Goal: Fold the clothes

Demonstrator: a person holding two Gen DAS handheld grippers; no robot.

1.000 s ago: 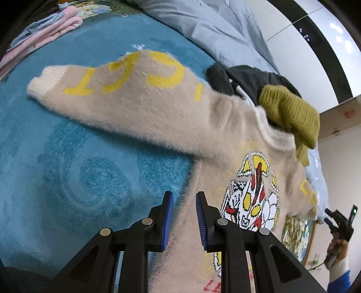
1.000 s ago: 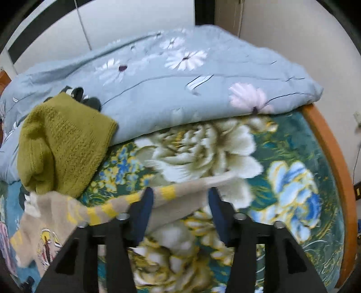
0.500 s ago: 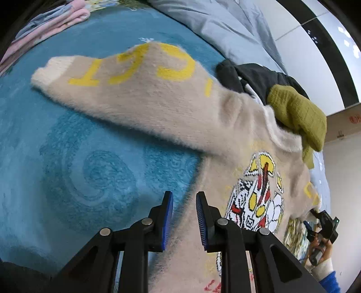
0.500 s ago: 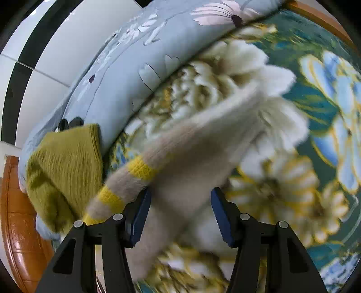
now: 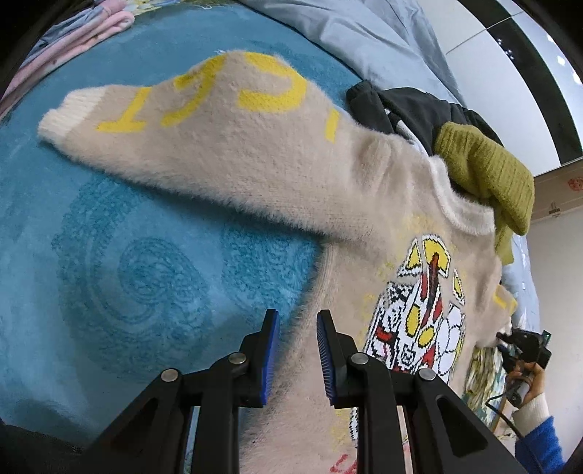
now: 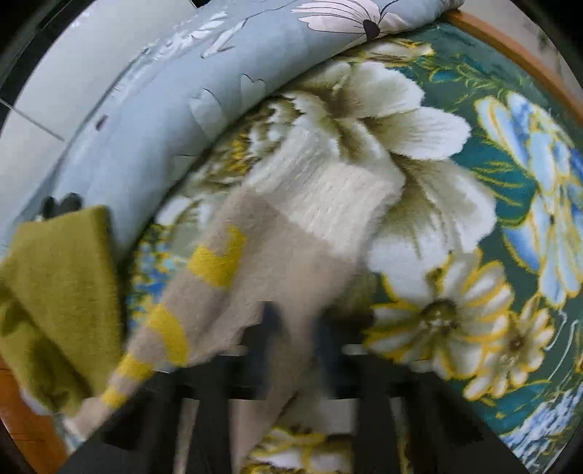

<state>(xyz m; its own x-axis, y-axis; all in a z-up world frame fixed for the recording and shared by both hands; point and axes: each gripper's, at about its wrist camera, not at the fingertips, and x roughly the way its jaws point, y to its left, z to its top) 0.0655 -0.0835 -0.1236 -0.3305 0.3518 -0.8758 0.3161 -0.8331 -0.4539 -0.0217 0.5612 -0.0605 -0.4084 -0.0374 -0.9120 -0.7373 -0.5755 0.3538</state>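
Note:
A fuzzy beige sweater (image 5: 328, 182) with yellow letters on its sleeve and a cartoon print on the chest lies spread on the bed. My left gripper (image 5: 297, 350) sits at the body's side edge. Its jaws are narrowed, with beige fabric running between them. In the right wrist view my right gripper (image 6: 298, 328) is blurred and shut on the other sleeve (image 6: 284, 277). That sleeve is raised off the bed, its white cuff (image 6: 328, 204) pointing away. The right gripper (image 5: 524, 346) also shows in the left wrist view, held by a hand in a blue sleeve.
An olive knit garment (image 5: 484, 167) and a dark garment (image 5: 400, 105) lie by the sweater's collar. Folded pink clothes (image 5: 73, 32) sit at the far left. A grey-blue flowered quilt (image 6: 164, 109) is bunched along the wall. A wooden bed edge (image 6: 510, 51) borders the floral blanket (image 6: 455, 182).
My right gripper came down over the far sleeve, narrowed from wide open onto it and lifted it. My left gripper kept its place at the side edge.

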